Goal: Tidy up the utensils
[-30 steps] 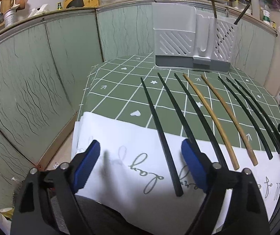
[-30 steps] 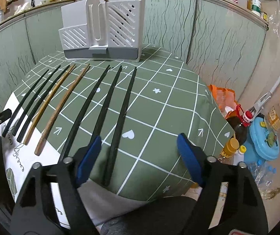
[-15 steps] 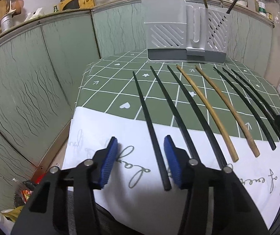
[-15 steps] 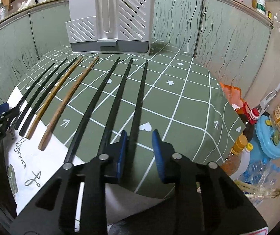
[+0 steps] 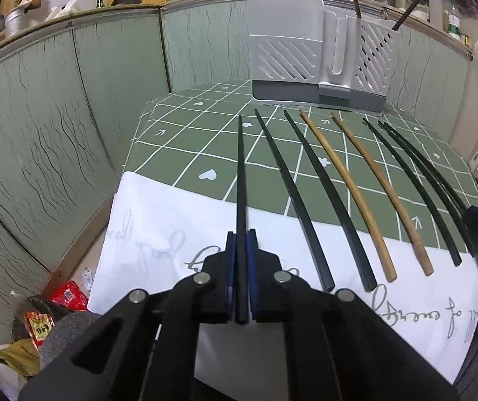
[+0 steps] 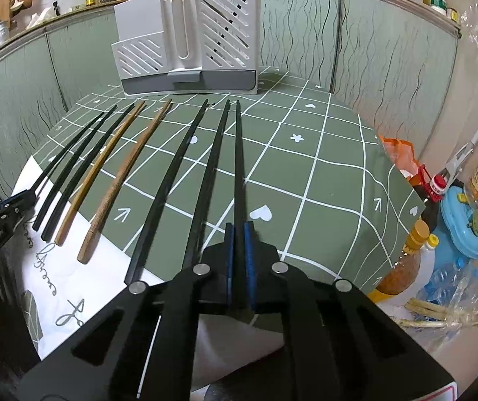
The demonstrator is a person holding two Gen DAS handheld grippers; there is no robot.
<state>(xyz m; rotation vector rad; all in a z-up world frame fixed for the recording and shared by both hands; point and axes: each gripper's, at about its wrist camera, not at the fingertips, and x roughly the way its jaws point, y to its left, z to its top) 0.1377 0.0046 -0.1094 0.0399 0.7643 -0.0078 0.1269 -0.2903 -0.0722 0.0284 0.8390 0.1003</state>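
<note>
Several chopsticks lie side by side on a green checked tablecloth (image 5: 185, 140), black ones and two wooden ones (image 5: 349, 187). My left gripper (image 5: 241, 237) is shut on the near end of the leftmost black chopstick (image 5: 241, 173). My right gripper (image 6: 239, 230) is shut on the near end of the rightmost black chopstick (image 6: 238, 160). Both chopsticks point toward the grey and white utensil holder (image 5: 315, 67) at the table's far edge, also in the right wrist view (image 6: 188, 46). Two chopsticks stand in the holder's right compartment.
A white cloth with writing (image 5: 172, 234) covers the table's near edge. Green panelled walls (image 5: 55, 127) surround the table at the left and back. Bottles and a blue container (image 6: 463, 220) sit on the floor to the right. Bags lie on the floor at left (image 5: 41, 320).
Both grippers went from wide open to shut: the left closed on the leftmost black chopstick, the right on the rightmost black chopstick. Both moved slightly forward over the chopstick ends.
</note>
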